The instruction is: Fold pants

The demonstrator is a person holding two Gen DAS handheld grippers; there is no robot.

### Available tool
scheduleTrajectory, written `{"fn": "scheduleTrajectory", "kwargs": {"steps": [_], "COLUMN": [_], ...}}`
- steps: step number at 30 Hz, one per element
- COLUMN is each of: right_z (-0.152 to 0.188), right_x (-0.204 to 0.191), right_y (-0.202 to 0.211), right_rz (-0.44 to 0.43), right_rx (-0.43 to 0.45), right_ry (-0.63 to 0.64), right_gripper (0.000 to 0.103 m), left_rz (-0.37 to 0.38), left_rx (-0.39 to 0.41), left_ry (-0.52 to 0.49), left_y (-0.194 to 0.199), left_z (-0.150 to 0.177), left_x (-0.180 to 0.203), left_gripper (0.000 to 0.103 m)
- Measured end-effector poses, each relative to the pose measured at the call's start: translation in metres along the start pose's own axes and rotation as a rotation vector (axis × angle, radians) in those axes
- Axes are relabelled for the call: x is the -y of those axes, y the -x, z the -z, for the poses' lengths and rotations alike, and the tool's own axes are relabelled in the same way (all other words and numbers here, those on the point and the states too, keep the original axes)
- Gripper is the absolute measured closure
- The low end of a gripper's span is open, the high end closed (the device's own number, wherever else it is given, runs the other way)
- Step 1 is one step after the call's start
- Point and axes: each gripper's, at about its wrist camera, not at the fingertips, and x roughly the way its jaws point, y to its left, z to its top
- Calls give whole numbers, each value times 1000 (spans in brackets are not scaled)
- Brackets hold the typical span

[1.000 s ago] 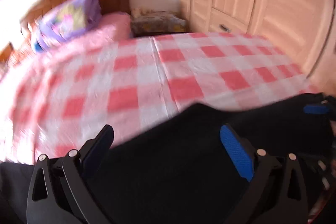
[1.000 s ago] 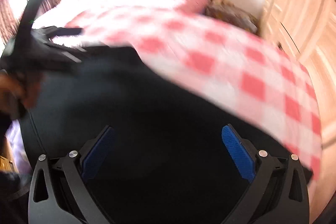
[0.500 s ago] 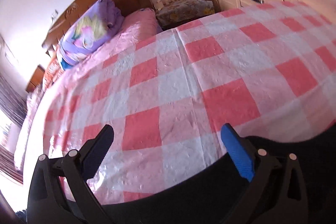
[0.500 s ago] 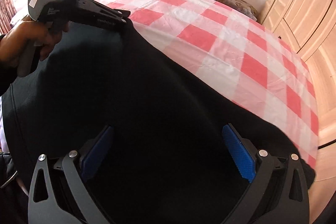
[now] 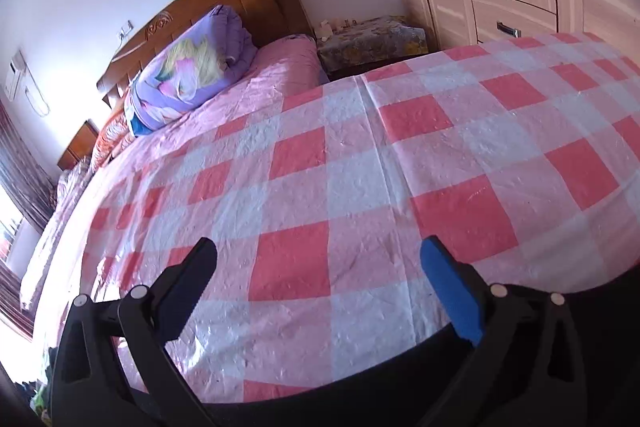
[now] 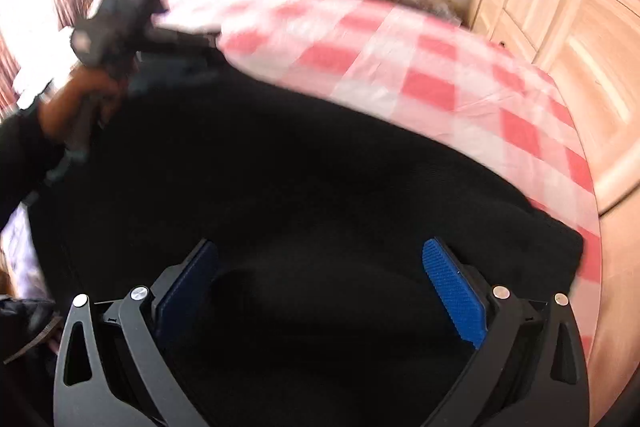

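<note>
Pants (image 6: 320,155) lie spread on the checked bedspread (image 5: 360,187), seemingly being laid flat before folding. Both the left gripper (image 5: 316,267) and right gripper (image 6: 320,267) gape, holding nothing; next, each needs an edge to pinch.

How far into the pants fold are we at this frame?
Early. Done: black pants lie spread on the checkered bed cover. No finished fold is visible. In hand: nothing. Left gripper and right gripper are both open, the right over the fabric, the left at its edge. Left: grasping an edge and all folds.
</note>
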Motion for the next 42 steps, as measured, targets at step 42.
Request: {"fn": "scheduleTrajectory", "kwargs": {"steps": [42], "right_z": [7], "right_x": [-95], "right_y": [30], "right_rz": [39], "right_rx": [223], "right_ry": [53], "right_gripper": [4], "left_rz": [96], "left_rx": [37], "left_ry": [350], "left_y": [206], "left_z": [236], "left_x": [-155], "left_gripper": [1]}}
